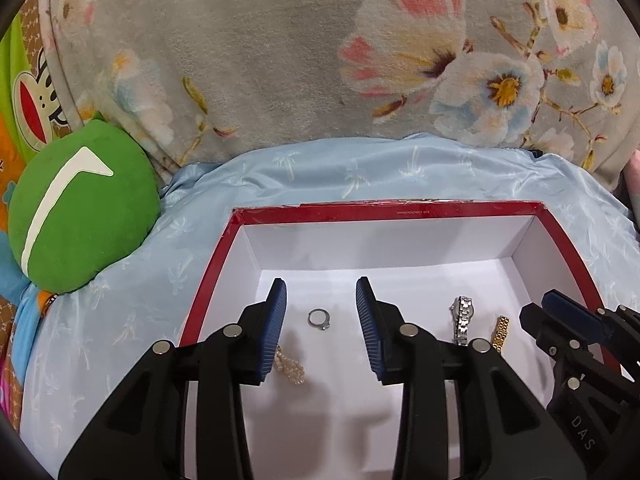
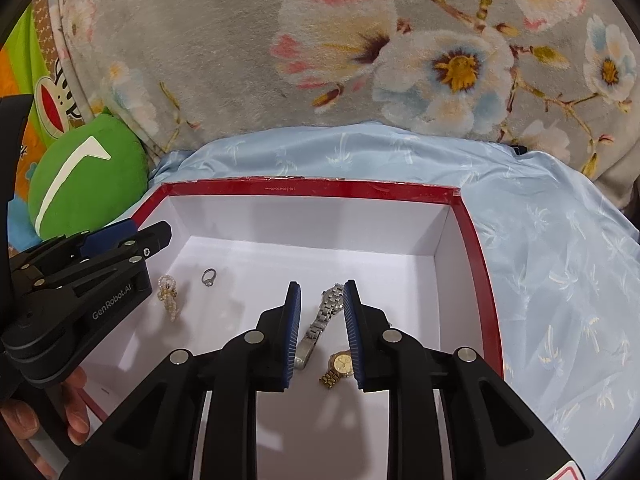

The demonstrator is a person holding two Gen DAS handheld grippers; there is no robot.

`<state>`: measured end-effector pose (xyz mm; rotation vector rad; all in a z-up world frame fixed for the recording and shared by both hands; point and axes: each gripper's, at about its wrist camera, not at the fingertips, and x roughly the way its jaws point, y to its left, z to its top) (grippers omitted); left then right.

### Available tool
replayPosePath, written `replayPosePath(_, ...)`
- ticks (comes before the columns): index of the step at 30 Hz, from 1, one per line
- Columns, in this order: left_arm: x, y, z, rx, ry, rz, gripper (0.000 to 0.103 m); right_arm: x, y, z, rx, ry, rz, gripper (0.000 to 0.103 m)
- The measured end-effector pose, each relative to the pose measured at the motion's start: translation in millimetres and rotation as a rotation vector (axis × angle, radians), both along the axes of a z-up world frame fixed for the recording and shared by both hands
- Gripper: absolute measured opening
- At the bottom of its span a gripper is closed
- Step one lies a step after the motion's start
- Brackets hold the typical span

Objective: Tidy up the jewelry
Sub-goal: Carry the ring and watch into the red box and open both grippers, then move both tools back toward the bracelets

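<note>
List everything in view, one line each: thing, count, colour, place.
box: 1, red rim, white inside, on the blue cloth
ring: 1, silver, on the box floor, left-centre
pearl piece: 1, cream beads, on the box floor left of the ring
silver watch: 1, on the box floor, between the right tongs' fingers in the right wrist view
gold watch: 1, on the box floor beside the silver watch
blue cloth: 1, pale blue, under the box
floral blanket: 1, grey with pink and white flowers, behind the cloth
green cushion: 1, green with white mark, far left
left tongs: 1, black with blue pads, open over the ring
right tongs: 1, black with blue pads, open
hand: 1, bottom left, behind the left tongs
</note>
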<state>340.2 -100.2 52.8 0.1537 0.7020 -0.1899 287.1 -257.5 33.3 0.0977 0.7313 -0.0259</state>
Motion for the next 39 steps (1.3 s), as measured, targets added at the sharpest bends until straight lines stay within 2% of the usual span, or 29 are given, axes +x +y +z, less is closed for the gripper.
replayPosePath(7,-24.6,3.3,1.7,0.005,-0.015,-0.011,0.035,-29.7,2.2,5.4,0.005,-0.028,-0.002,0.022)
replayPosePath(17,-104.7,25.9,1.9,-0.011,-0.022,-0.036,0.035,-133.7,18.9,5.1,-0.011,-0.069,0.01,0.022)
replayPosePath(21,-142.5,37.9,-0.1,0.004,-0.02,-0.033,0.035,-176.4,25.2,4.2,-0.024,-0.07,0.003,0.034)
replayPosePath(24,-168.1,50.6,-5.8,0.004,-0.001,-0.023,0.045,-208.8,26.5,-4.0,-0.028,-0.057,-0.01,0.038)
replayPosePath(25,-175.8,55.2,-8.7,0.0,0.01,-0.021,0.051,-217.6,25.5,-8.4,-0.02,-0.048,-0.015,0.041)
replayPosePath(28,-198.8,70.5,-24.1,-0.007,0.053,0.001,0.055,-242.0,22.9,-28.0,0.013,-0.001,-0.029,0.043)
replayPosePath(34,-231.8,91.5,-68.0,-0.037,0.167,0.021,0.056,-275.7,13.9,-72.7,0.091,0.083,-0.085,0.043)
replayPosePath(39,-250.5,103.3,-98.1,-0.055,0.231,0.047,0.056,-278.5,22.7,-83.4,0.14,0.1,-0.064,0.043)
